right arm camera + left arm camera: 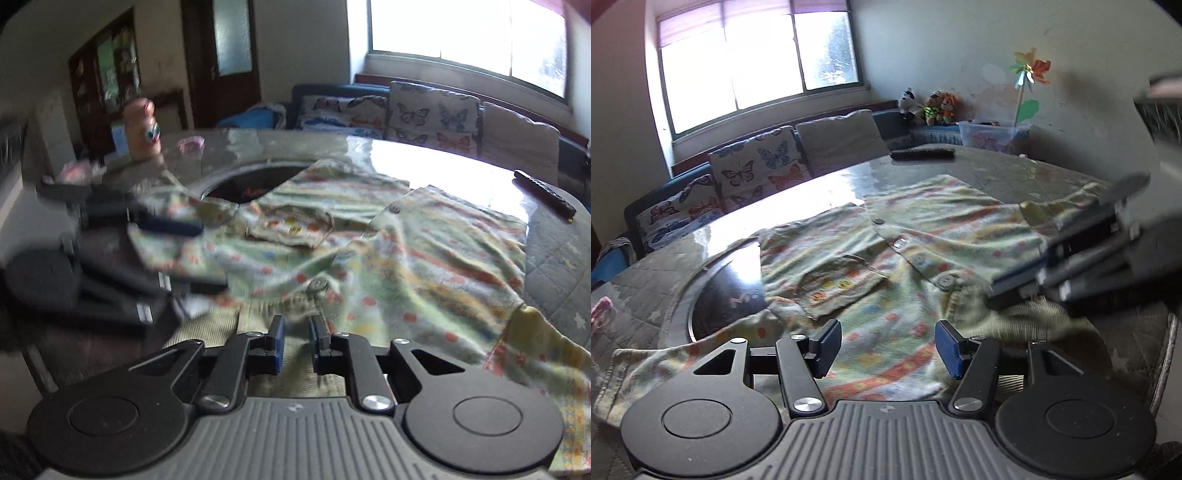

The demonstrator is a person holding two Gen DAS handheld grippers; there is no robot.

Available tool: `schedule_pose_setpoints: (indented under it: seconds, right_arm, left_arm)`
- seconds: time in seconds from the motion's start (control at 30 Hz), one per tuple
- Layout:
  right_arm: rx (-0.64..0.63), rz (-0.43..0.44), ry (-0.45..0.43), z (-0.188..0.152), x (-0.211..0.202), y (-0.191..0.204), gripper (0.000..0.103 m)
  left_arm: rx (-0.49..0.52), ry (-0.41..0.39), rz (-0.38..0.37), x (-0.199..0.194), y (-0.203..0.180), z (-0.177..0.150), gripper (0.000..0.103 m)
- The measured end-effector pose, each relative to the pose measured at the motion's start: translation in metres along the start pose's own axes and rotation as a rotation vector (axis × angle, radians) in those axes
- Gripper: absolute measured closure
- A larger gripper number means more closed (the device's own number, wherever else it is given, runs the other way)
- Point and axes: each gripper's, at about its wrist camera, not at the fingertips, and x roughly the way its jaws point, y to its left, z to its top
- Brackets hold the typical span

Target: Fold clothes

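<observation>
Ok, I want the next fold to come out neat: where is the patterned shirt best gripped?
Probably at the corduroy collar, just past the right gripper. It lies as a raised, thicker edge facing that gripper, so coming in low from the near side should pinch it. The rest of the shirt lies flat on the table.

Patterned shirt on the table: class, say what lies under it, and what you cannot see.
The patterned shirt lies on a glossy table and partly covers a dark round inset. The inset's covered part, and anything else beneath the cloth, cannot be seen.
</observation>
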Motion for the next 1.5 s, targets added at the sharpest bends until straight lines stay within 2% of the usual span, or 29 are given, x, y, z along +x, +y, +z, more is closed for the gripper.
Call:
schedule_pose_setpoints:
  seconds: [0.13, 0.2, 0.33, 0.5, 0.6, 0.73, 0.8, 0.9, 1.1, 1.27, 1.5]
  right_arm:
    - [-0.078, -0.033, 0.014, -0.009, 0.000, 0.015, 0.081]
    - [-0.070, -0.030, 0.013, -0.011, -0.002, 0.016, 0.080]
    - [-0.018, -0.013, 0.006, -0.015, -0.015, 0.010, 0.076]
    - [0.078, -0.047, -0.045, -0.020, -0.043, -0.009, 0.069]
    - [0.155, -0.118, -0.080, -0.027, -0.060, -0.032, 0.067]
    - [0.282, -0.238, -0.105, -0.038, -0.074, -0.068, 0.066]
    - [0.372, -0.334, -0.125, -0.048, -0.084, -0.099, 0.066]
    - [0.440, -0.444, -0.123, -0.062, -0.088, -0.135, 0.066]
    - [0.475, -0.604, -0.080, -0.086, -0.088, -0.178, 0.066]
    - [0.531, -0.698, -0.070, -0.102, -0.097, -0.200, 0.064]
    - [0.621, -0.724, -0.163, -0.112, -0.119, -0.210, 0.064]
  left_arm:
    - [-0.037, -0.038, 0.009, -0.008, 0.008, 0.013, 0.044]
    - [-0.039, -0.042, -0.005, -0.002, 0.004, 0.018, 0.044]
    - [-0.036, -0.024, -0.048, 0.017, -0.010, 0.024, 0.045]
    - [-0.025, 0.029, -0.088, 0.037, -0.026, 0.016, 0.045]
    - [0.010, 0.061, -0.087, 0.044, -0.035, 0.007, 0.046]
    - [0.047, 0.051, -0.074, 0.042, -0.041, 0.001, 0.046]
    - [0.053, 0.051, -0.073, 0.041, -0.042, 0.001, 0.045]
    - [0.052, 0.053, -0.072, 0.041, -0.041, 0.001, 0.044]
    - [0.050, 0.058, -0.072, 0.042, -0.041, 0.002, 0.044]
    - [0.050, 0.061, -0.075, 0.043, -0.040, 0.002, 0.044]
    - [0.049, 0.064, -0.072, 0.044, -0.040, 0.003, 0.043]
